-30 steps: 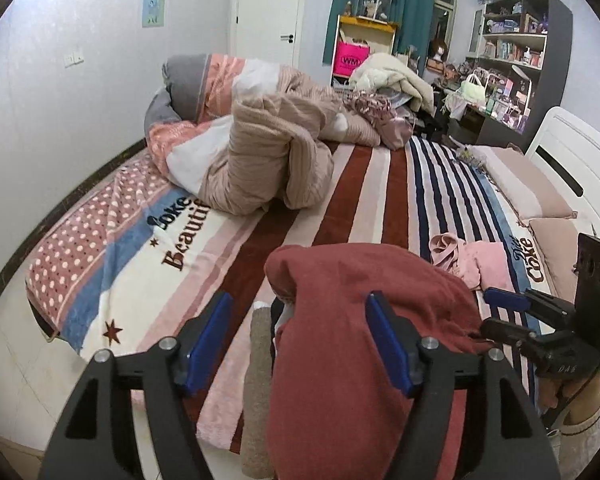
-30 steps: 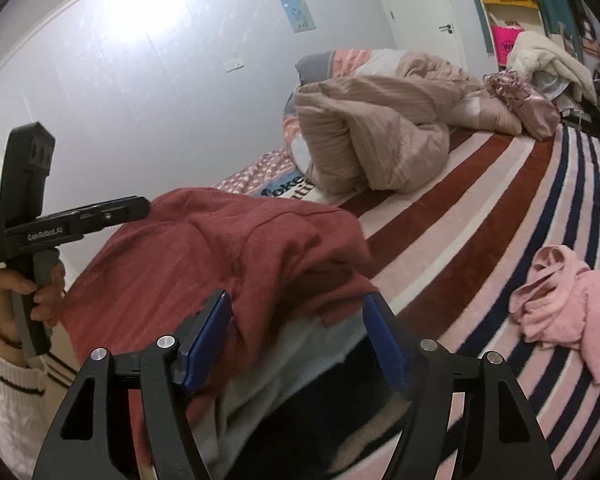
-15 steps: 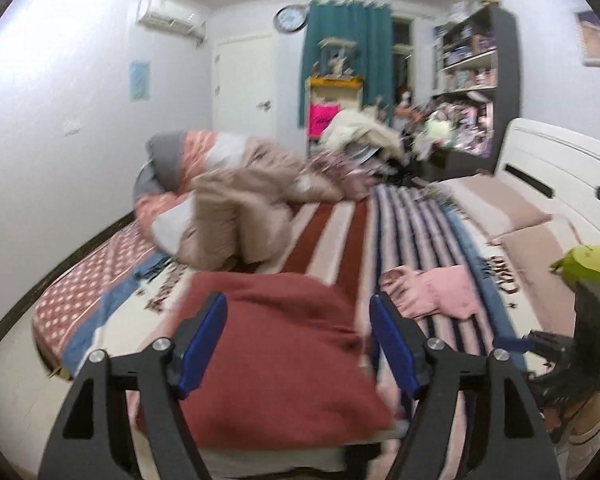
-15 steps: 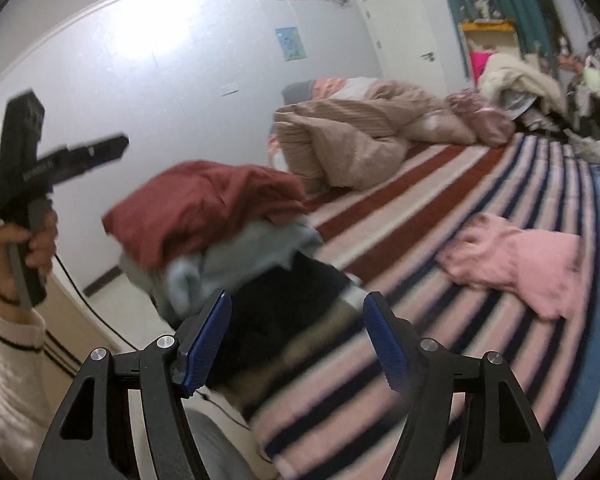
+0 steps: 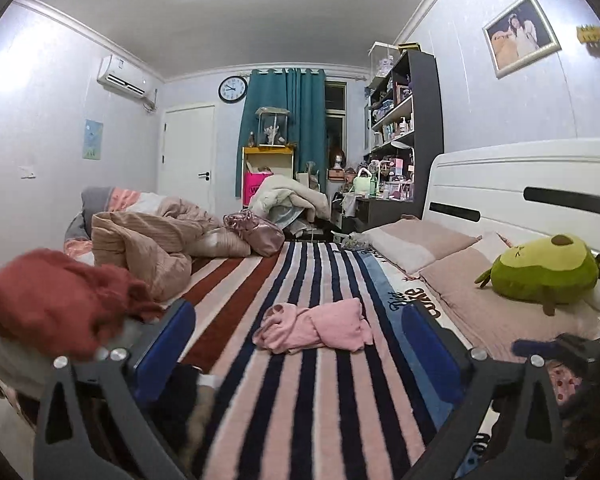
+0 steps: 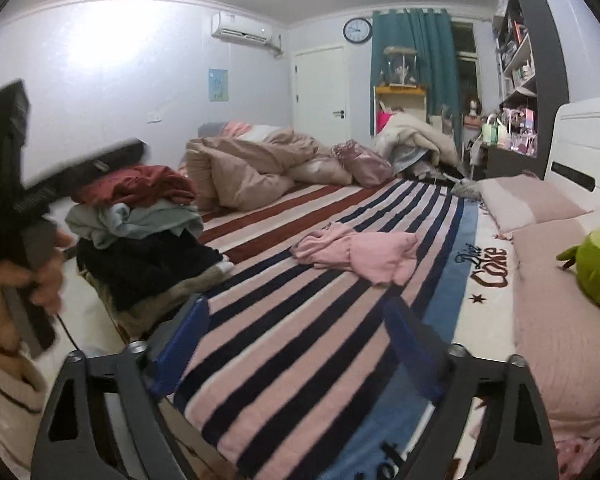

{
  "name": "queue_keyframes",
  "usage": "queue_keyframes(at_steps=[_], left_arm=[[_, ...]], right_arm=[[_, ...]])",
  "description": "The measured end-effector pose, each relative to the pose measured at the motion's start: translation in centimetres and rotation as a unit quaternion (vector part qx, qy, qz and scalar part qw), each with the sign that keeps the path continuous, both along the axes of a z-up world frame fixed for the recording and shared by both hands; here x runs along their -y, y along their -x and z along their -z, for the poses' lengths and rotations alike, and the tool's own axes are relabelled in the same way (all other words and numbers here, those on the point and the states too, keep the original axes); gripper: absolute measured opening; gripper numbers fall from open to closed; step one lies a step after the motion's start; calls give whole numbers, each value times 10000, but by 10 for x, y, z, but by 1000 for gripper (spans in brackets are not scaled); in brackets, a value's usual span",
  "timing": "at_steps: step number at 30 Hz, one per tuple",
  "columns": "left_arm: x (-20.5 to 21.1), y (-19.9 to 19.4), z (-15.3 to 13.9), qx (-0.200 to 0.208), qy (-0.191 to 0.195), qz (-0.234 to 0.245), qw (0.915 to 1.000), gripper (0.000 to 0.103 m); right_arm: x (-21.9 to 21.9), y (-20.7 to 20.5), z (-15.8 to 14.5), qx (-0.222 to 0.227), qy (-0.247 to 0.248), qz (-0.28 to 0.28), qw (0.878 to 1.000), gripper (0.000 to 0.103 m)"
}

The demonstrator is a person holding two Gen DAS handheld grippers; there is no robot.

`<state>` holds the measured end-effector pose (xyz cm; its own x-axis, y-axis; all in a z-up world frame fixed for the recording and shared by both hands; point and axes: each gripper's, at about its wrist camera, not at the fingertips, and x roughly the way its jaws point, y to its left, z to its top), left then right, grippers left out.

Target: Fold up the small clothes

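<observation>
The crumpled pink garment (image 5: pixel 314 326) lies mid-bed on the striped blanket (image 5: pixel 300 400), soft and bunched, sleeves twisted under it, with bare stripes all round. Both tools hang above the near edge of the bed: the left gripper (image 5: pixel 298 344) has its jaws released and wide, holding nothing, and the right gripper (image 6: pixel 296 344) likewise stands spread and empty. Off to the left sits a stack of folded clothes (image 6: pixel 140 224), a rust-red knit on top, pale grey-blue beneath, dark cloth at the bottom. Behind it slumps a ribbed beige duvet (image 5: pixel 148 248) beside a shiny pink satin bundle (image 5: pixel 254 232). Toward the white headboard (image 5: pixel 520 184), a plump green avocado plush (image 5: pixel 540 270) rests on flat pinkish pillows (image 5: pixel 480 292).
</observation>
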<state>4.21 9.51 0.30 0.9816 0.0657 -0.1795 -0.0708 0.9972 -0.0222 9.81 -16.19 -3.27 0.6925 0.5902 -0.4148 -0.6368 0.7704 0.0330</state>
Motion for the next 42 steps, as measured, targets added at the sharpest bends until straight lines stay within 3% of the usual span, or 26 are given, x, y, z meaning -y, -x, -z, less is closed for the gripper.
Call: queue_keyframes(at_steps=[7,16,42], left_arm=[[35,-13,22,44,-91,-49,9999,102],[54,-26,30,-29,-192,53,9998,102],[61,-14,31,49,-119,77,9999,102]], right_arm=[[32,15,-2,498,-77,591,9970,101],[59,13,-4,536,-321,899,9940,103],[64,26,-20,795,-537,1063,9897,103]])
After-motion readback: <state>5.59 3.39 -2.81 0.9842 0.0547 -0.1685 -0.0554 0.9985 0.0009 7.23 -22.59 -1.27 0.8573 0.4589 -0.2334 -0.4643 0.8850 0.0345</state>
